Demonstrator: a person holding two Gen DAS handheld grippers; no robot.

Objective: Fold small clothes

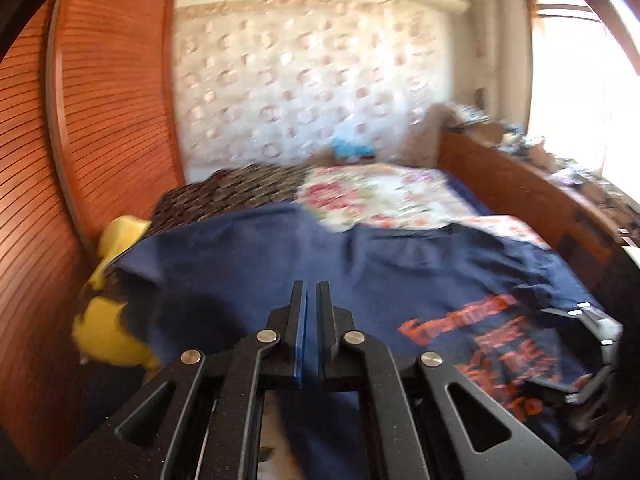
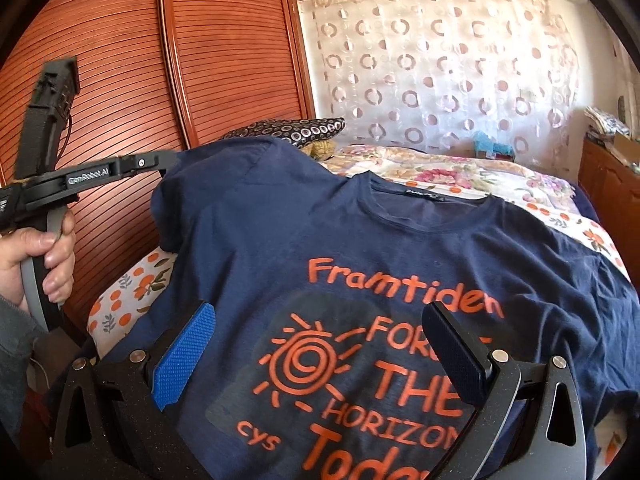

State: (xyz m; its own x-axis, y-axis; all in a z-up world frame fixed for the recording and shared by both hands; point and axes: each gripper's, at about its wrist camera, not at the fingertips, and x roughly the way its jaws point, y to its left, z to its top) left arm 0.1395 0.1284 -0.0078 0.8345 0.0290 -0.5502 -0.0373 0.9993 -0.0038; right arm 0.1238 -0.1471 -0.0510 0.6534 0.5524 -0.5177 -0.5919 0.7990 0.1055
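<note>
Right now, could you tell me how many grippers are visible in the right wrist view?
2: the right gripper open over the navy T-shirt, the left gripper at the shirt's far-left sleeve.

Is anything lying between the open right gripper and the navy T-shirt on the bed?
Nothing visible. The right gripper hangs open directly over the printed front of the T-shirt, with only air between. The left gripper is off at the shirt's left sleeve, out of the way.
</note>
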